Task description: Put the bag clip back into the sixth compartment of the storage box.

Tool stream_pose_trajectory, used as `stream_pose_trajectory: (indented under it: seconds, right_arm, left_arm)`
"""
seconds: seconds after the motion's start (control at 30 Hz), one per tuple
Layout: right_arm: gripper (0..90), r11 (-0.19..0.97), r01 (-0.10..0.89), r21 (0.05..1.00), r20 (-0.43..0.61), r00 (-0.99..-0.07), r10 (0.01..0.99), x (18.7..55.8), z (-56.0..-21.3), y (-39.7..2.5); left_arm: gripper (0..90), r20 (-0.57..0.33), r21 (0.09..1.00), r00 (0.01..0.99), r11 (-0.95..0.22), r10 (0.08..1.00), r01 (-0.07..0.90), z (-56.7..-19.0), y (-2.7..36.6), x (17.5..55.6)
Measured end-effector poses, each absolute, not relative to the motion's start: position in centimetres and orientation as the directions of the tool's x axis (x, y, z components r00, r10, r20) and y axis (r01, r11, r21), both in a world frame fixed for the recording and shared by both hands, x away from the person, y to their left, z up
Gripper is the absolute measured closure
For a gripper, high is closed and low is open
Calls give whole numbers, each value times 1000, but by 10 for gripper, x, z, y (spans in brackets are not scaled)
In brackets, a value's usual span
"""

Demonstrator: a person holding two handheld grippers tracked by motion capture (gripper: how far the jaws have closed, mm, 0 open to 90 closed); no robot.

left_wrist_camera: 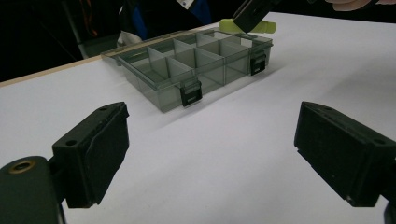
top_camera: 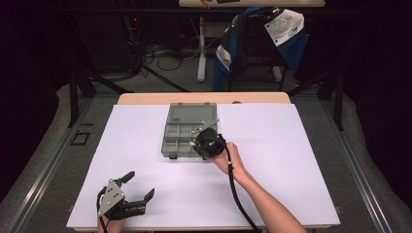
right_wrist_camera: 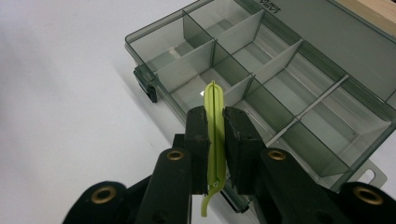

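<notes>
A person at a white-topped table [top_camera: 291, 160] carries a slim lime-green clip [right_wrist_camera: 215, 126] to an open compartment box [top_camera: 180, 133], the right gripper [right_wrist_camera: 215, 135] clenched on the clip's flat sides so that its rounded tip juts out above the pads and its hooked tail hangs below them. In the right gripper view the clip stands edge-on over the near row of the smoke-grey box, roughly above a divider [right_wrist_camera: 243, 88] between two cells; which cell it is meant for cannot be told. The box's lid [top_camera: 192, 112] lies folded back flat on the far side. The left gripper [top_camera: 133, 187] rests near the table's front edge, well apart from the box, its jaws spread wide and holding nothing. The step in hand looks to be placing the clip: the next move would call for shifting the tip off the divider, lowering it inside one cell's walls, and only then letting the jaws part, since a release from here could leave the clip straddling the partition
</notes>
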State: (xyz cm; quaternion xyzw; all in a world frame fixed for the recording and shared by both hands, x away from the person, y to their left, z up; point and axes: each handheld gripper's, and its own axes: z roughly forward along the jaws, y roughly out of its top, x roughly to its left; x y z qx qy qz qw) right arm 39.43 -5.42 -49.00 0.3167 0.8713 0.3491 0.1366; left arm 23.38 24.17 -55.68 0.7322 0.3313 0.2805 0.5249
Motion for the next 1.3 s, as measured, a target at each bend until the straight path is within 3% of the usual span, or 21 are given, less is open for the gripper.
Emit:
stream_pose_trajectory:
  seconds: [1.3]
  right_arm:
    - [802,550,525,650,3,-726,688,419,-483,-10]
  left_arm:
    - [101,75,955,619,-236,782,182,-555,242,232]
